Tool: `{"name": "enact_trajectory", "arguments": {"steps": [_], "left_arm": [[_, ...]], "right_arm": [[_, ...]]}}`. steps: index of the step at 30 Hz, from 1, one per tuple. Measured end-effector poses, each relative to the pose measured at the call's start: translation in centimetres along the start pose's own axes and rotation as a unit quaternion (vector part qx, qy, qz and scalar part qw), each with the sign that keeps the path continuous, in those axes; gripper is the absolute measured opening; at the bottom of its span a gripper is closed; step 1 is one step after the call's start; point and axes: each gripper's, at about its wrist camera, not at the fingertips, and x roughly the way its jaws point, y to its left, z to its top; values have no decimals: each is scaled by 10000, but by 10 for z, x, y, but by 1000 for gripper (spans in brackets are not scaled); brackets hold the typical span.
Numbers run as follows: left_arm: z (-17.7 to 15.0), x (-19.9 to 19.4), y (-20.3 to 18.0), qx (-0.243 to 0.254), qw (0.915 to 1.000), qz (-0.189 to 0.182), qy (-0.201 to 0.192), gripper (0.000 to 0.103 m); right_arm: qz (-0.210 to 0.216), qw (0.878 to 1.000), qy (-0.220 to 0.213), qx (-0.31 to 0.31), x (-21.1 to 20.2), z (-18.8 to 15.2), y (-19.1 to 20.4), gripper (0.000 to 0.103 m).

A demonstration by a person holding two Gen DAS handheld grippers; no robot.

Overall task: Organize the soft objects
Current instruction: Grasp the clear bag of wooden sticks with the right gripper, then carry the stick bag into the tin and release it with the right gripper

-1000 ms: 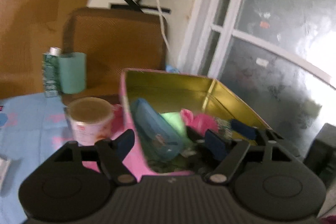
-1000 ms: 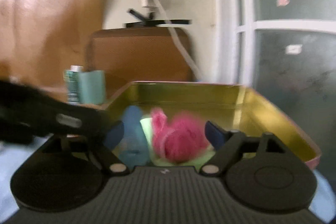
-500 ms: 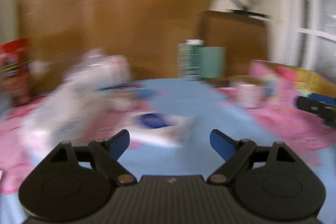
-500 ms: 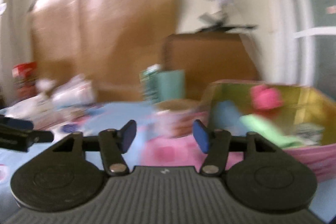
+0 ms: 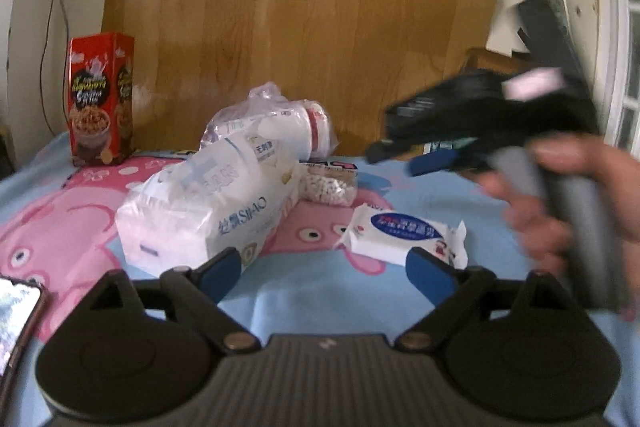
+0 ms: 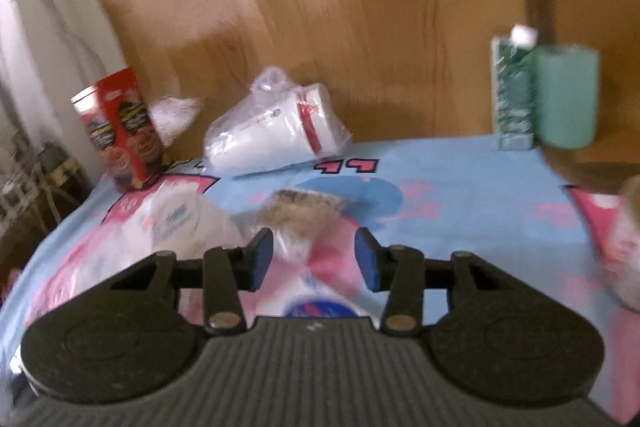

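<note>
Cartoon-print bed (image 5: 320, 291) with tissue packs (image 5: 208, 211)

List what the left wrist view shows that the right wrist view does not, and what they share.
Left only: the right gripper in a hand, a phone, and a big tissue pack seen sharply.
Right only: a green carton beside a teal roll.
Both: red box, bagged cups, small wipes pack, cartoon cloth.

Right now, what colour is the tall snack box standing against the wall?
Red with dark panels, clearest in the left wrist view: snack box.
</note>
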Motion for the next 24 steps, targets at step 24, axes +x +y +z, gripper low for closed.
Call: {"name": "enact_trajectory", "arguments": {"steps": [24], "left_arm": [[0,-3,2,-203,9996,-59,-193,96]], "right_arm": [[-503,9977,-421,159,-23,14,-28,48]]}}
